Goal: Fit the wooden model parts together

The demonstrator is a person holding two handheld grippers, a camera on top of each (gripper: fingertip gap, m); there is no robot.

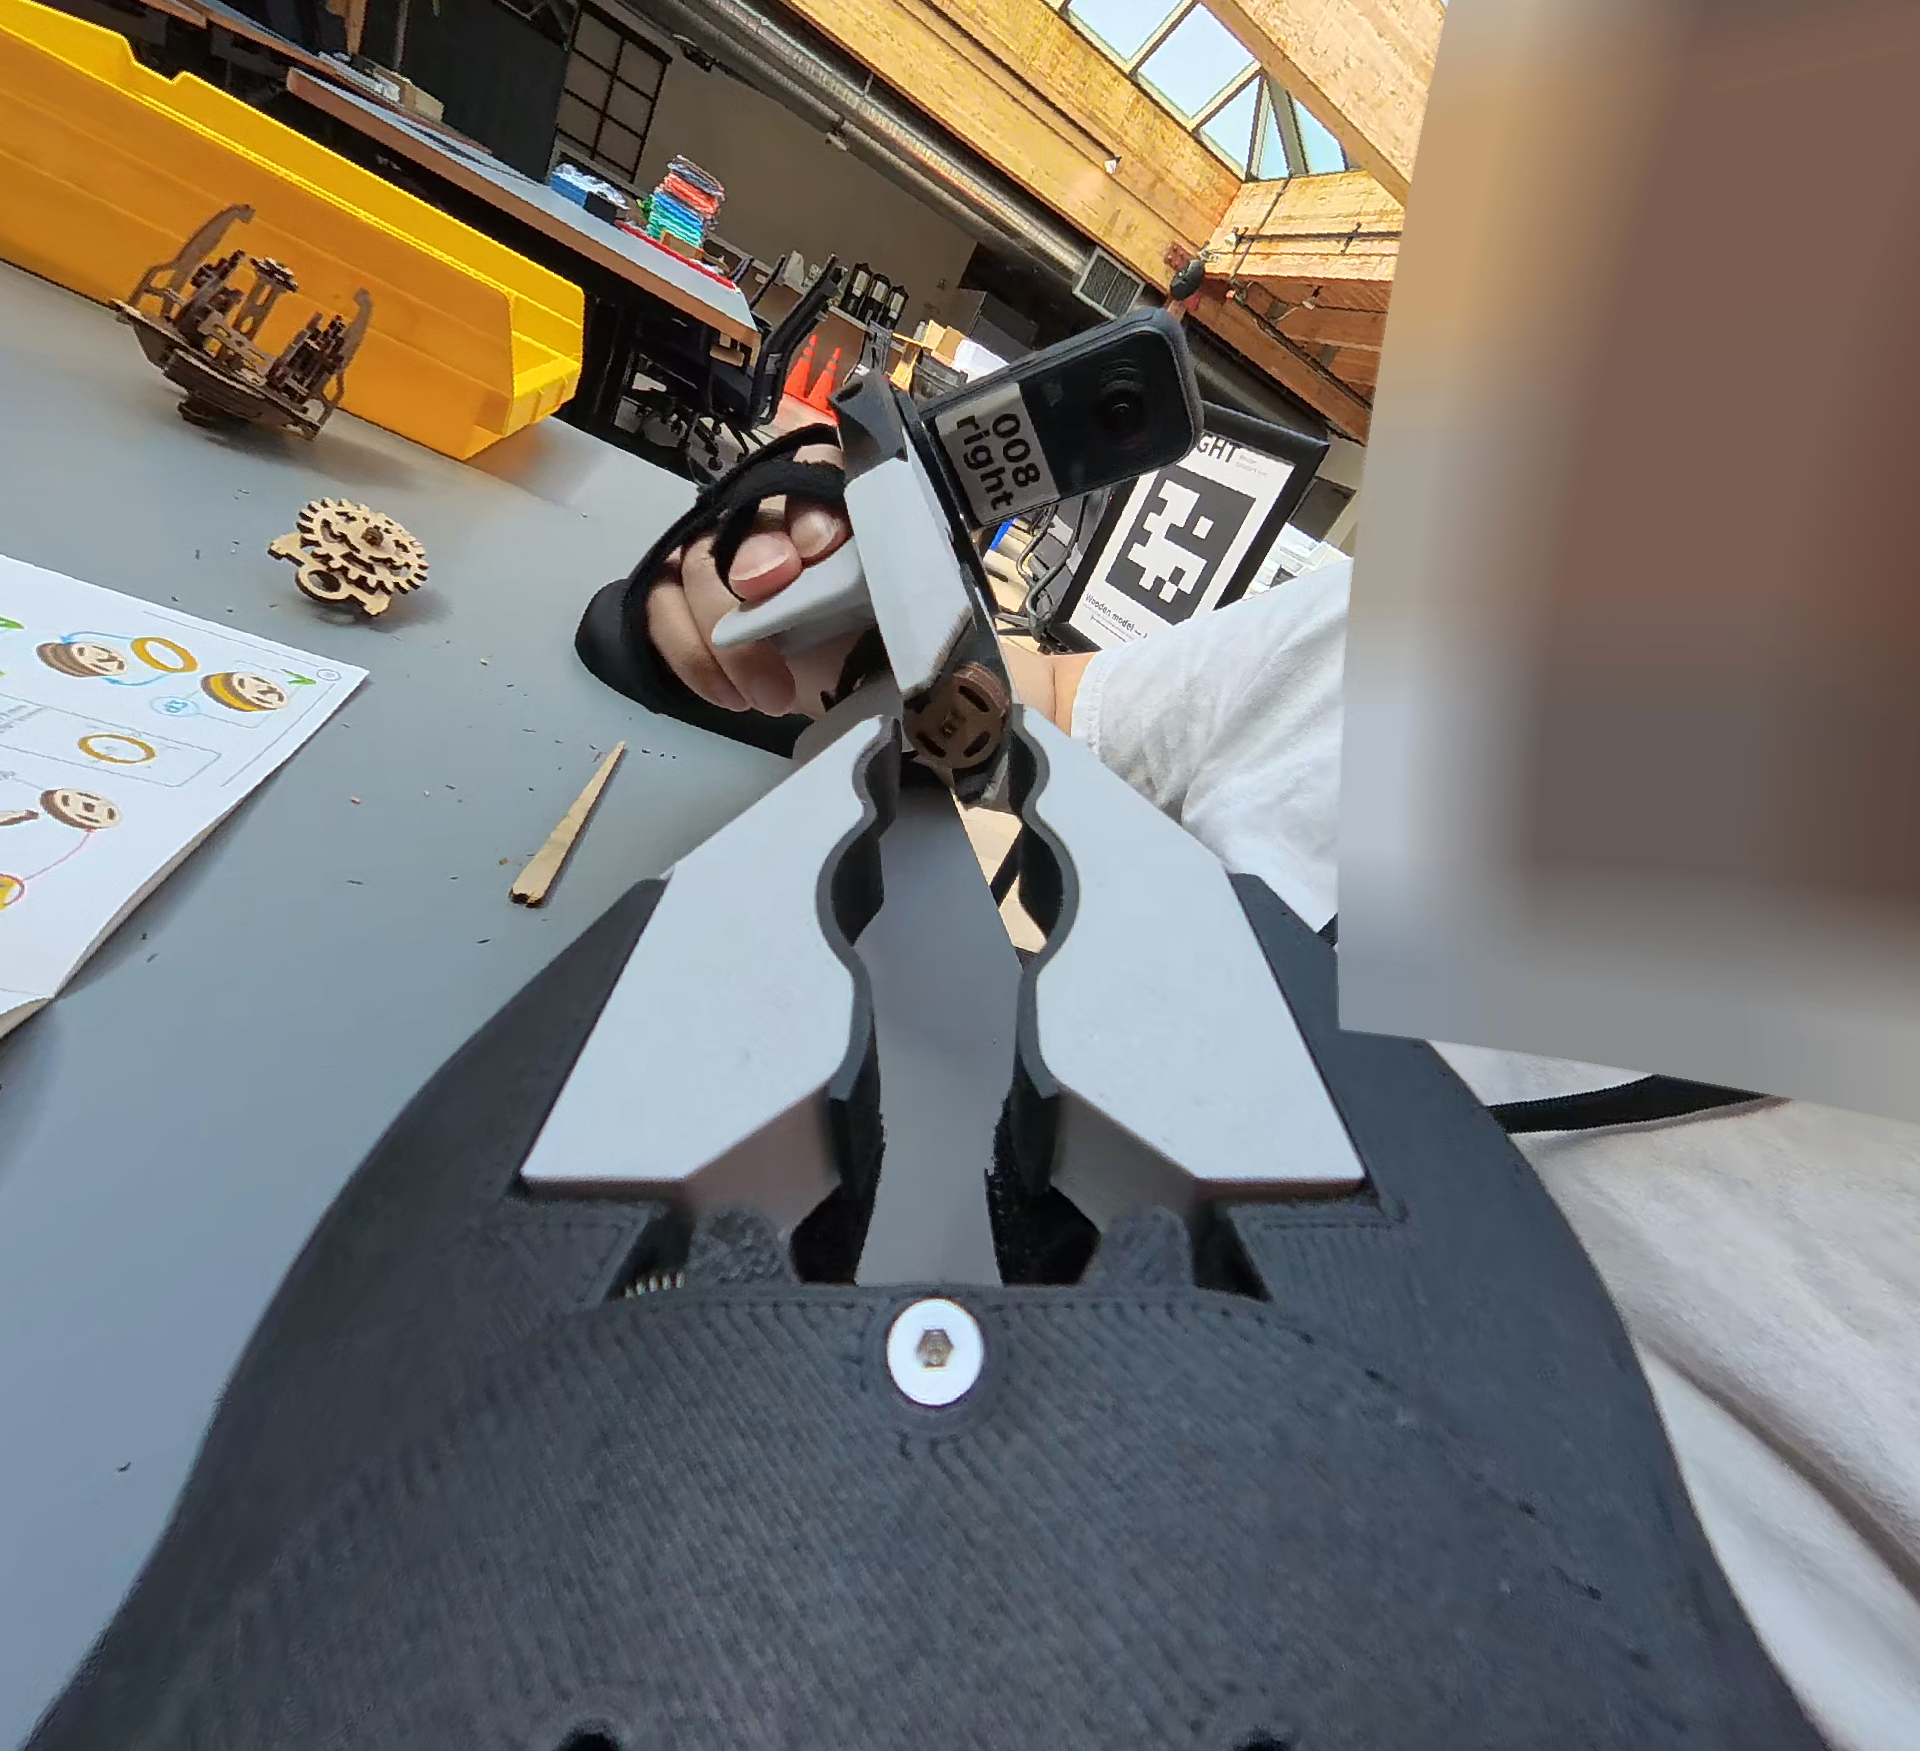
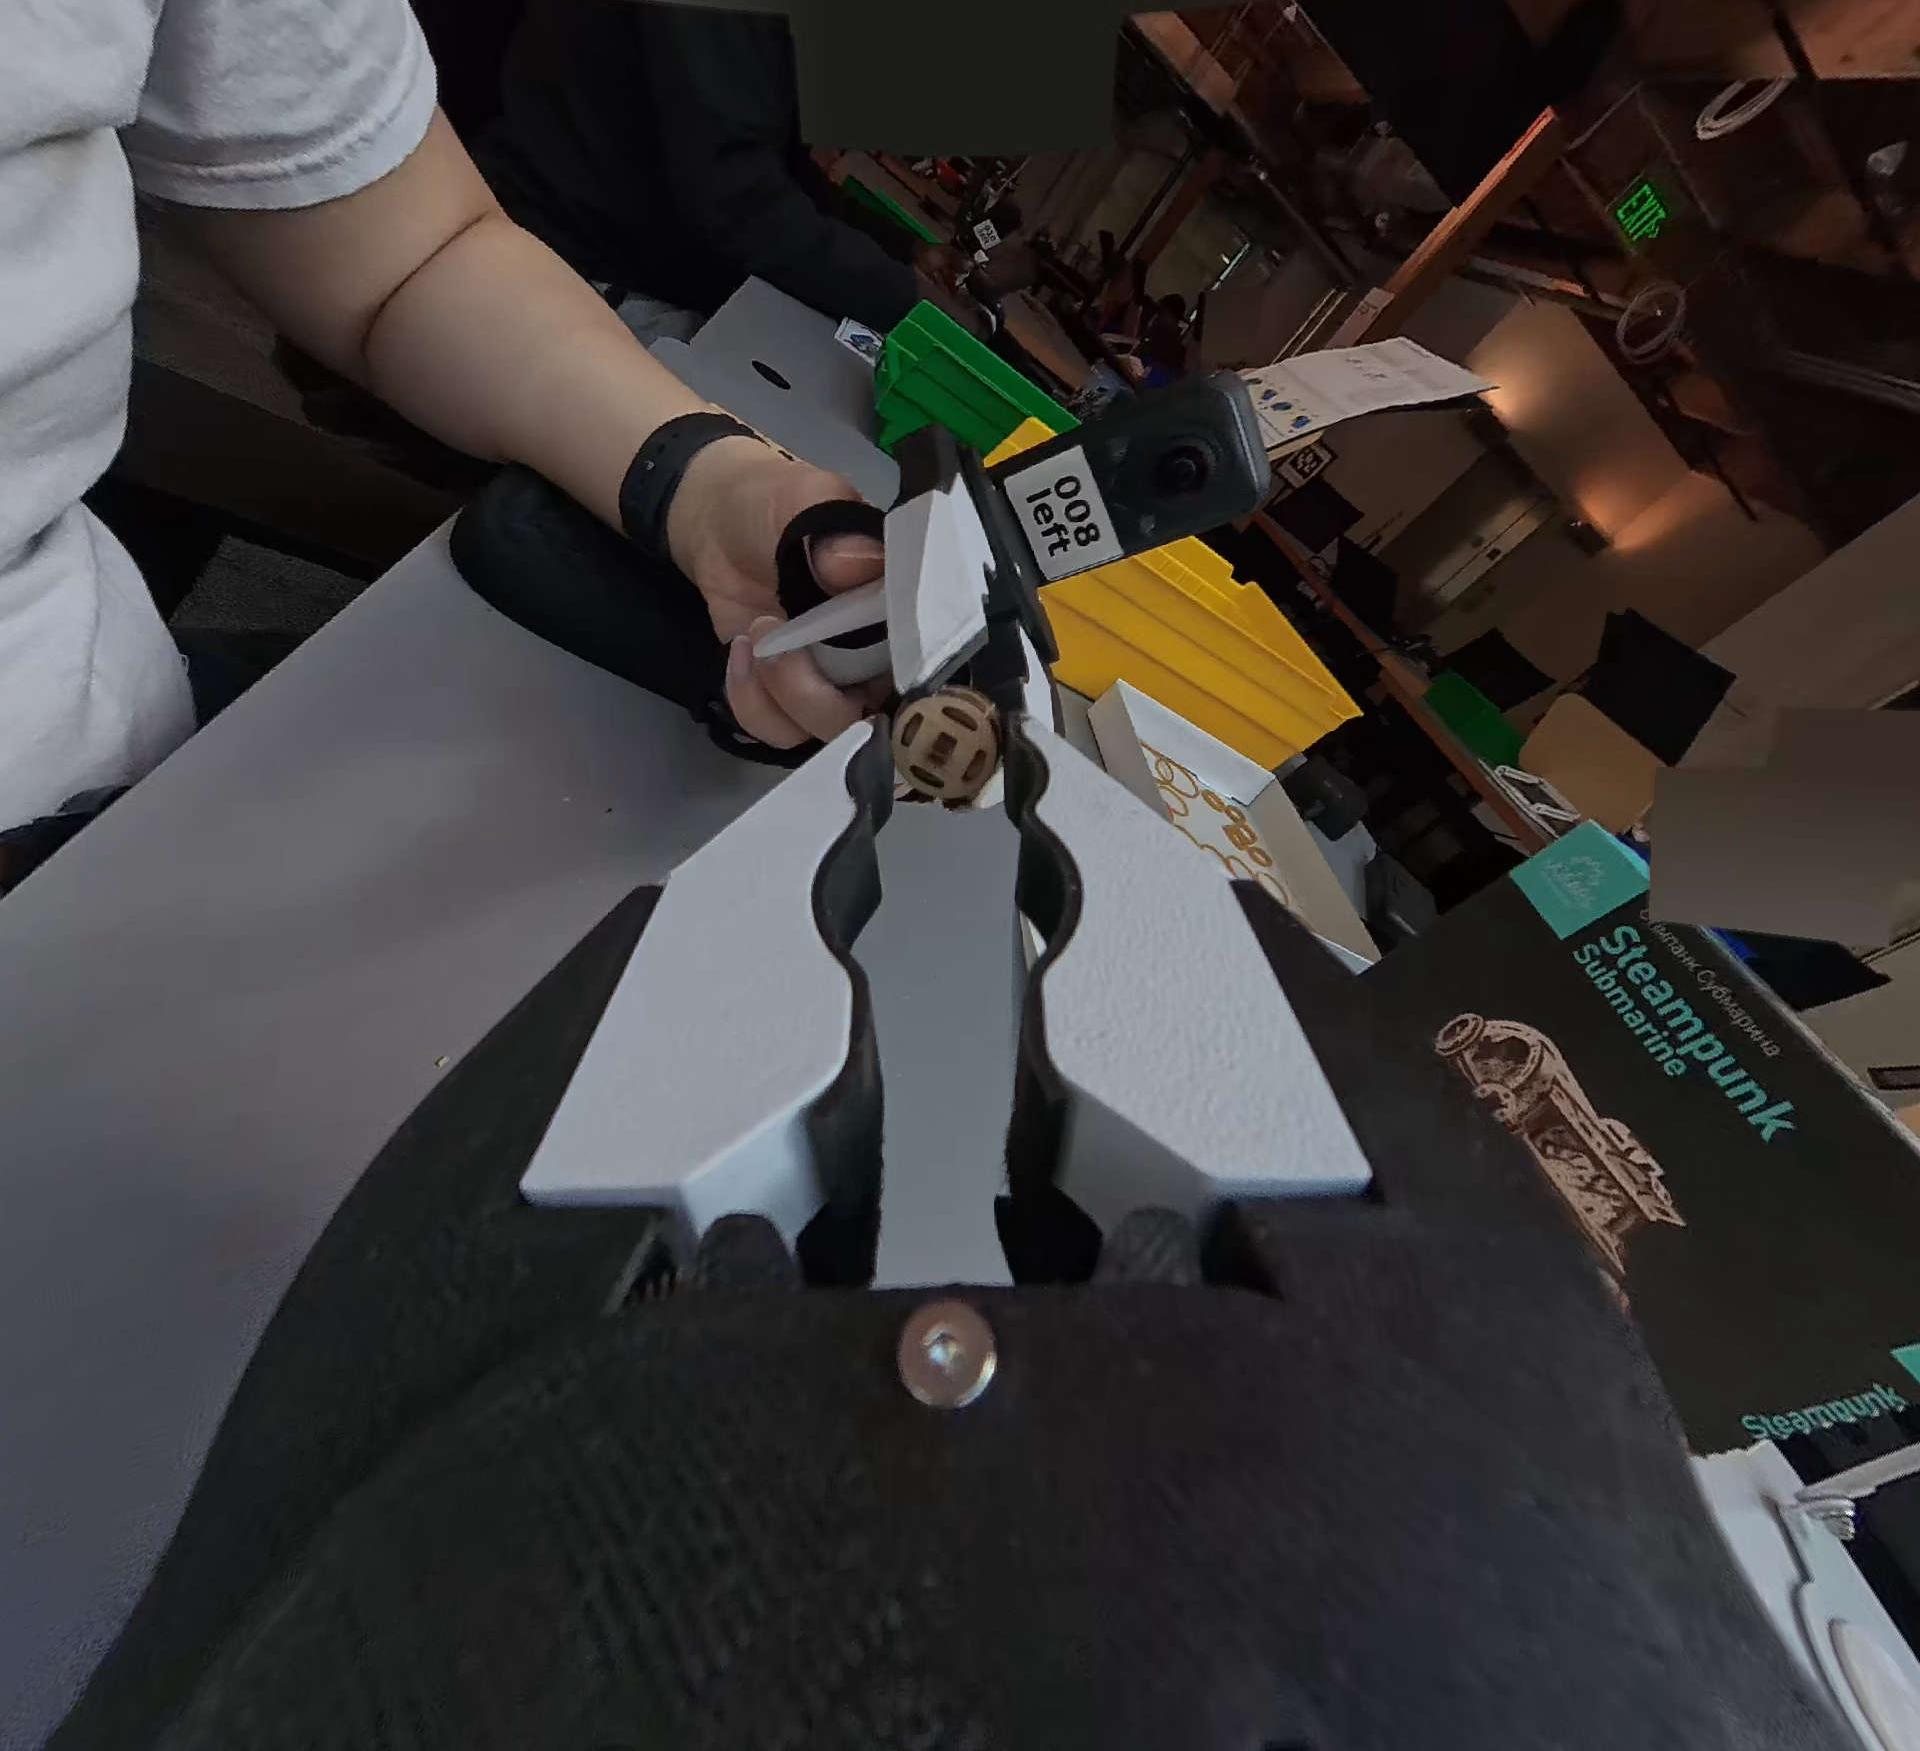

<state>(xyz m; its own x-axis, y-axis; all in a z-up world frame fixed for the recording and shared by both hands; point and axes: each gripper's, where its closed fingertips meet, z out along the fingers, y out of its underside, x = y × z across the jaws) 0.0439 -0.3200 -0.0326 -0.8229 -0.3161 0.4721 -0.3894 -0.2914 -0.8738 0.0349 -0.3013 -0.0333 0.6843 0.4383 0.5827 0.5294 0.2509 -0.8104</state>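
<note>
The two grippers meet tip to tip above the grey worktop (image 1: 312, 974), and one small round wooden disc (image 1: 954, 716) sits between them at the meeting place. In the left wrist view the left gripper (image 1: 954, 745) has its fingers (image 1: 748, 953) close together around the disc, and the disc seems held at the tips, but which of the two grippers really clamps it I cannot tell. In the right wrist view the right gripper (image 2: 948, 761) shows the same picture: its fingers (image 2: 748, 963) stand narrow, the pale disc with a cross pattern is at their tips, and the left gripper's grey fingers touch it from the far side. One hand (image 1: 748, 600) in a black fingerless glove holds the right gripper; one hand (image 2: 769, 579) with a black wrist band holds the left one. Farther out on the worktop lie one flat gear assembly (image 1: 351, 555) of light wood, one darker half-built wooden model (image 1: 241, 330) standing well apart from it, one thin wooden stick (image 1: 569, 826) and one instruction sheet (image 1: 145, 745) with coloured drawings at the left edge. Behind the model there is one long yellow bin (image 1: 312, 226). In the right wrist view one dark kit box (image 2: 1621, 1140) with a printed picture lies just beside the right gripper, and farther back there are a yellow bin (image 2: 1195, 631) and a green bin (image 2: 956, 382).
</note>
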